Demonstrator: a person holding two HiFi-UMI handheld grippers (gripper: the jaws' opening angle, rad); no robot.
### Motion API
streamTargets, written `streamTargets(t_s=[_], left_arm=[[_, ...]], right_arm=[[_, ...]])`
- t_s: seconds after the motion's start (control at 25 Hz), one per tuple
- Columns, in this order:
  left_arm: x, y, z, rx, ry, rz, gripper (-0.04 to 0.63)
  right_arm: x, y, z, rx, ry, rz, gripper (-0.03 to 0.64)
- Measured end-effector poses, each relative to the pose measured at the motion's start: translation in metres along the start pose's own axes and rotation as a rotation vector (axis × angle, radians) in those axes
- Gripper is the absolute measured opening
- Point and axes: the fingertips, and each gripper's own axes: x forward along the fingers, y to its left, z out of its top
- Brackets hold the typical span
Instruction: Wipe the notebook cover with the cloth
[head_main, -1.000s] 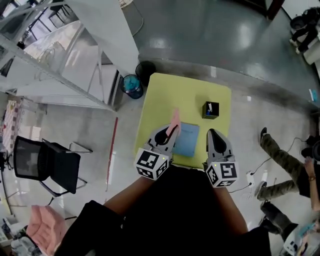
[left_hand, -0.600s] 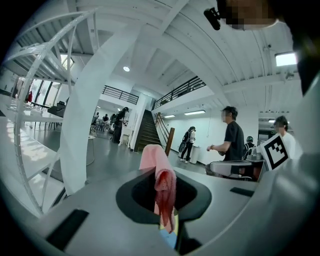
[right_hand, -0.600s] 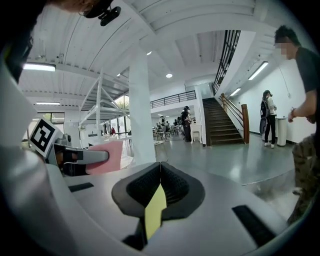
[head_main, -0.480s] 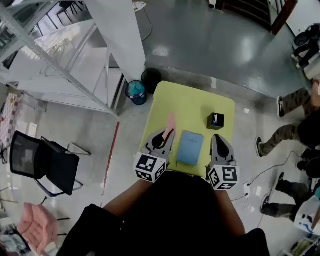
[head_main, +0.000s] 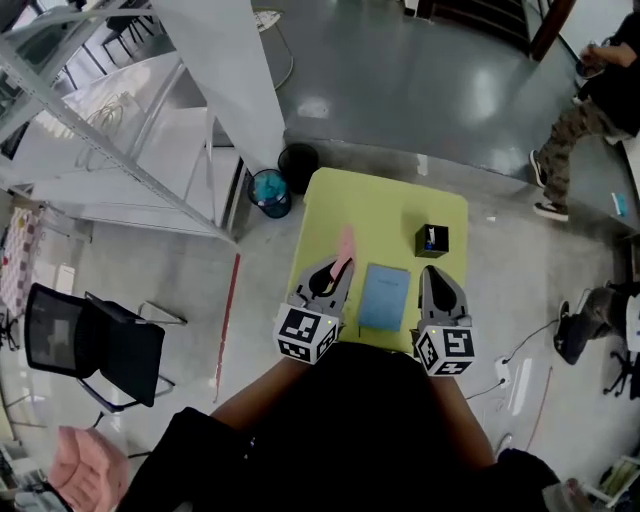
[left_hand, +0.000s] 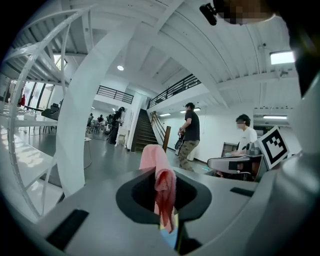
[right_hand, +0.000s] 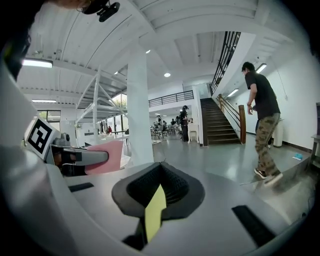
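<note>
Pinching the cloth (head_main: 345, 245), the left gripper (head_main: 338, 272) hovered just left of the notebook (head_main: 384, 297) at the table (head_main: 380, 200)'s near edge | right gripper (head_main: 429, 274) sat closed and empty, just right | step seemed approach, cloth off cover | next: lay cloth on cover, sweep across.

Bright, even indoor light fills all three views. Ceiling strip lamps (left_hand: 282, 57) burn out to white in the gripper views, and the polished floor (head_main: 450, 90) carries soft, pale glare patches. The desk (head_main: 385, 215) is flatly lit, without hard shadows. Fisheye distortion bows straight lines towards the edges, and black vignetting rounds the gripper views' corners. The cloth (left_hand: 156, 167) in the left claw (left_hand: 167, 220) looks crisp; the claw's body nearest the lens is soft.
</note>
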Motion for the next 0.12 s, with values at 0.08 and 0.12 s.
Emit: streamTargets(t_s=[0.08,0.12], left_arm=[[0.0009,-0.0016,0.0004,0.001,-0.001,-0.004,0.028],[0.0013,-0.0025,0.0007,0.001,-0.001,-0.006,0.028]], right_arm=[[-0.0011,-0.0021,0.0003,-0.003,0.002,-0.005,0.031],[-0.0018,-0.0034,0.0007,-0.005,0.002,-0.007,0.031]])
